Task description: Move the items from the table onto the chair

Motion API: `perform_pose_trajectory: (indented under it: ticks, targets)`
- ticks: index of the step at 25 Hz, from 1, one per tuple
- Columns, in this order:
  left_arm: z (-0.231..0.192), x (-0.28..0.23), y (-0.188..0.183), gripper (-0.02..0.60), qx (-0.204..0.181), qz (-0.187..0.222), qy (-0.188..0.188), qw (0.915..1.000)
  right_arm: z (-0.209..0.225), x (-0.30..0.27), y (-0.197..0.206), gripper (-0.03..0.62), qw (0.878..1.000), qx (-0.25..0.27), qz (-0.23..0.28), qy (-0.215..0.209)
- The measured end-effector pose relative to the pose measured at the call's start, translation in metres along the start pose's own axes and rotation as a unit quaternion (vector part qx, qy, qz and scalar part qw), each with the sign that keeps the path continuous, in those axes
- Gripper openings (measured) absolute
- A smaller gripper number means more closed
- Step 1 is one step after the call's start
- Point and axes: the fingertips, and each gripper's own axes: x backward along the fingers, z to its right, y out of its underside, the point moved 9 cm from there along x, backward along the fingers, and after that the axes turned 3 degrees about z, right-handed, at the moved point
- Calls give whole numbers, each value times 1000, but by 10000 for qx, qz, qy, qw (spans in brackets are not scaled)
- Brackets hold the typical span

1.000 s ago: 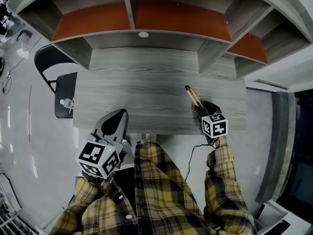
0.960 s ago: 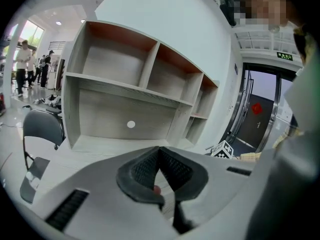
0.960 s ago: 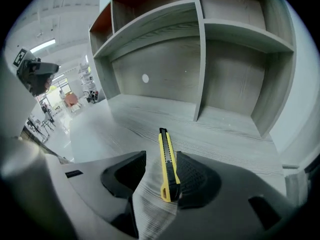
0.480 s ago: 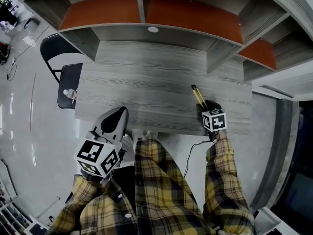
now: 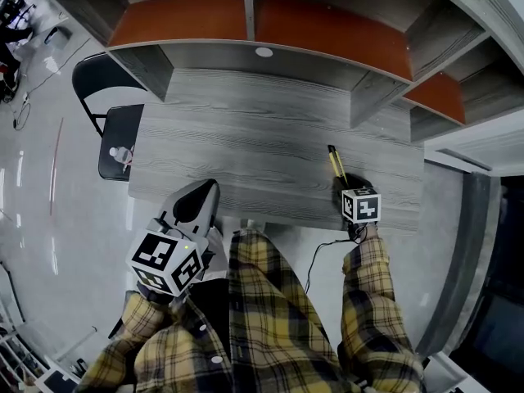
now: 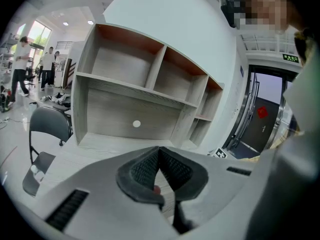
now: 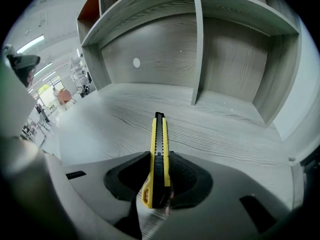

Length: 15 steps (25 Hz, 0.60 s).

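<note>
Far left: chair (image 5: pixel 112 133) beside the table's (image 5: pixel 246 133) end, a small pale item (image 5: pixel 120 155) on its seat; can't tell what it is.

Left gripper (image 5: pixel 199 196): over the table's near edge, jaws together, nothing between them.

Table top bare across the middle; open shelf unit (image 5: pixel 262 23) along the back.

Right side: yellow utility knife (image 7: pixel 158 144) lies flat on the table near the front edge, its tip pointing toward the shelves.

Right gripper (image 5: pixel 348 183): angled down over the knife's near end. My jaws have just been closing, and both pads now sit against the handle's sides.
</note>
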Motion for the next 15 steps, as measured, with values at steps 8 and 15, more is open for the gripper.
perform_pose_trajectory:
  ticks: [8, 15]
  targets:
    - [-15, 14, 1, 5, 233, 158, -128, 9995, -23, 18, -10, 127, 9973, -646, 308, -173]
    - [-51, 45, 3, 5, 437, 434, -182, 9979, -90, 30, -41, 127, 9948, -607, 613, -538]
